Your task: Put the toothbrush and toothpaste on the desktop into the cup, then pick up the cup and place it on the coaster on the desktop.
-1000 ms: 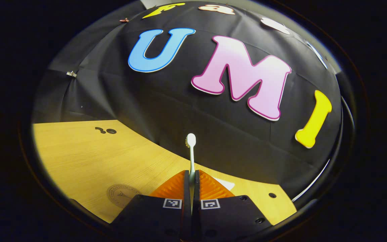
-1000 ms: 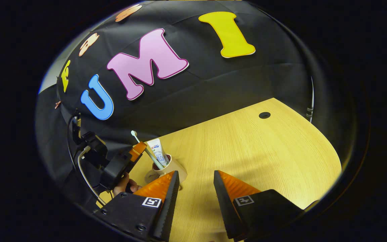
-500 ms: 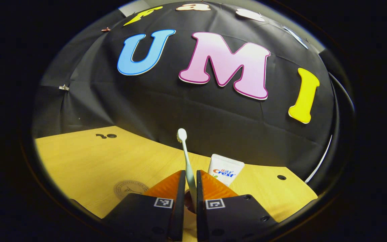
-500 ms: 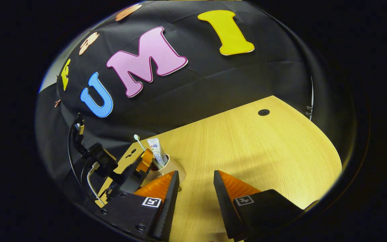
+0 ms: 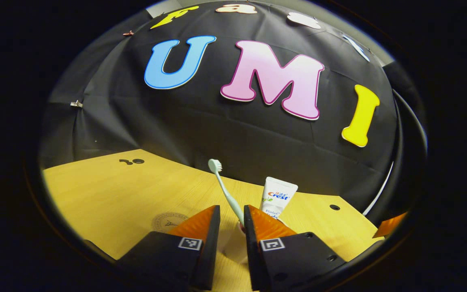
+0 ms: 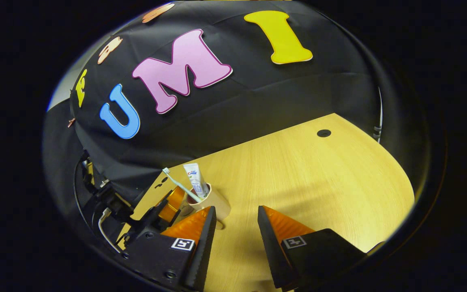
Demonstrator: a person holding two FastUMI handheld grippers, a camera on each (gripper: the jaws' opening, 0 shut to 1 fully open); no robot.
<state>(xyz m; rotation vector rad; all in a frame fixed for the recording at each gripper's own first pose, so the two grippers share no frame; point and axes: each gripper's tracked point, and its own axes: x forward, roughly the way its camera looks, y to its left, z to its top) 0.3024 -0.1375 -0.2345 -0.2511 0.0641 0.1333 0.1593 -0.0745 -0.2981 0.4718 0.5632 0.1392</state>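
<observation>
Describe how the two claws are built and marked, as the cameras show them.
Each claw, left and right, has black blocky finger bodies with ridged wedge pads and a small square black-and-white marker on each finger. In the right gripper view, black and pale cables trail behind the left claw.

- Cup [image 6: 213,199] on desk [image 6: 310,182], w/ toothbrush [image 6: 178,184] & toothpaste [image 6: 196,179] standing in it.
- Left gripper view: toothbrush [image 5: 224,188] leans left, toothpaste [image 5: 277,196] to its right; cup [image 5: 233,247] just ahead, btwn left gripper [image 5: 230,221] fingers.
- Coaster [image 5: 168,221] on desk [image 5: 108,190], left of cup.
- Right gripper view: cup ahead-left of right gripper [image 6: 236,225]; left gripper [image 6: 168,205] beside cup, on its left.
</observation>
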